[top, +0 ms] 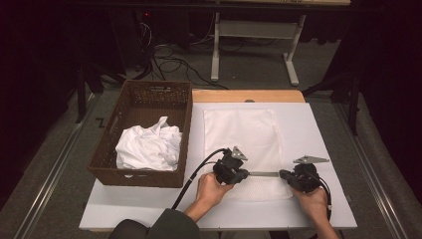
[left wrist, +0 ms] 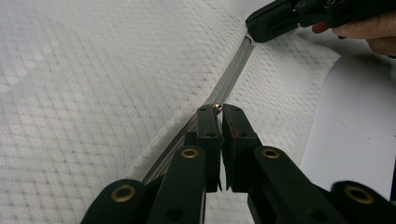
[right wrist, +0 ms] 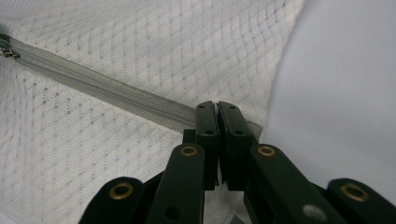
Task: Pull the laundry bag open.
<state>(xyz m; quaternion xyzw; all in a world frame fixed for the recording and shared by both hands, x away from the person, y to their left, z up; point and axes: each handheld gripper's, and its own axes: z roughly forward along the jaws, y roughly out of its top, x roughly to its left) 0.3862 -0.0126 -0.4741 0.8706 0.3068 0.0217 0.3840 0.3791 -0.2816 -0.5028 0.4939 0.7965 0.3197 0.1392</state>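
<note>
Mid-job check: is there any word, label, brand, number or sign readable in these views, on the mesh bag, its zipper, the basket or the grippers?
None can be read.
White mesh zip bag: no print or tag shows.
Grey zipper: no marking shows.
Brown woven basket and the crumpled white cloth in it: no label shows.
Left gripper and right gripper, both shut on the zipper: plain black jaws, brass rivets, no lettering.

Only real obstacle is the wicker basket (top: 144,134) on the left of the worktop (top: 318,124), its tall walls right beside the mesh bag (top: 244,134). Right of the bag and along the near edge it's bare board, so a gripper passes easily there.
</note>
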